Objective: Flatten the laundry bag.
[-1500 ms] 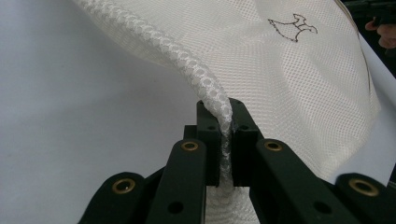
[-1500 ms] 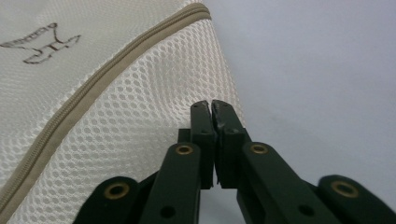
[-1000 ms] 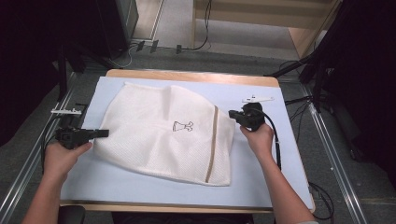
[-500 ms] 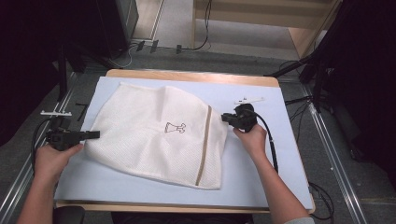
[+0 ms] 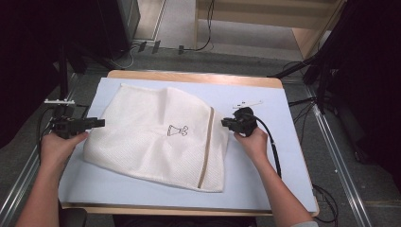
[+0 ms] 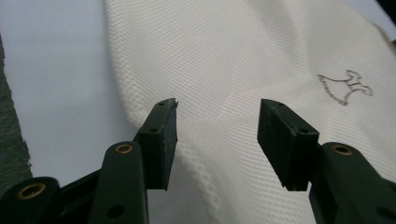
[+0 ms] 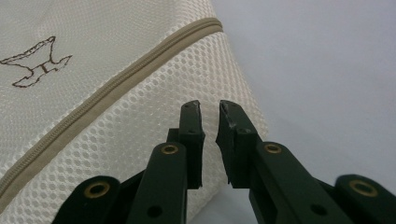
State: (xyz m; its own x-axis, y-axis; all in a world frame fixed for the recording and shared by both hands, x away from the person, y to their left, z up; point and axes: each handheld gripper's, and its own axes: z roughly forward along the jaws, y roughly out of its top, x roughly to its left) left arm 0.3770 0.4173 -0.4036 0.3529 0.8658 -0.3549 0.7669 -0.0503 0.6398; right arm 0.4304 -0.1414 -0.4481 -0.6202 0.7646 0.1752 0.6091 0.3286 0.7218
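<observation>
A white mesh laundry bag [image 5: 161, 135] lies flat at the middle of the light blue mat [image 5: 265, 179] on the bench, its tan zipper [image 5: 206, 146] running from 12 toward 6 near its right end. At 9 o'clock the left gripper [image 5: 97, 123] sits at the bag's left edge; its jaws have just been opening and stand spread, mesh between them but unpinched. At 3 o'clock the right gripper [image 5: 226, 123] meets the bag's right edge, jaws nearly together with a narrow gap, gripping nothing. Beyond it lies a small white tag [image 5: 248, 102].
</observation>
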